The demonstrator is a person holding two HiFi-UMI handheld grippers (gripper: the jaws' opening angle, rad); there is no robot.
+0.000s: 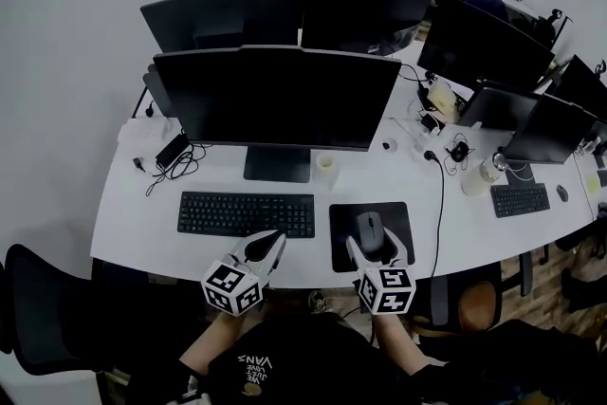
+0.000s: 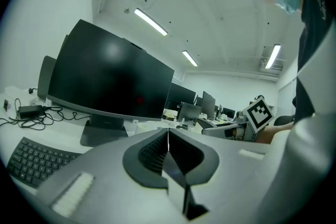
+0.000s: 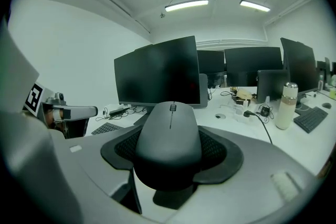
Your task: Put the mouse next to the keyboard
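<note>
Right gripper [image 1: 377, 247]: ribbed dark pads [image 3: 218, 149] clamped on smooth domed grey mouse [image 3: 169, 134], over black rectangular mouse pad [image 1: 343, 223], right of flat black keyboard [image 1: 246, 214]. Left gripper [image 2: 168, 135]: jaws pressed together, empty. Mouse pad shows in head view only.

1. The black shirt [image 1: 285, 365] has white letters on it. They say "VANS", seen upside down.
2. The small words next to them are too blurry to read.

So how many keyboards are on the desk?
2: the big keyboard in front of the nearest monitor, and a smaller keyboard at the far right. Others may be hidden.
</note>
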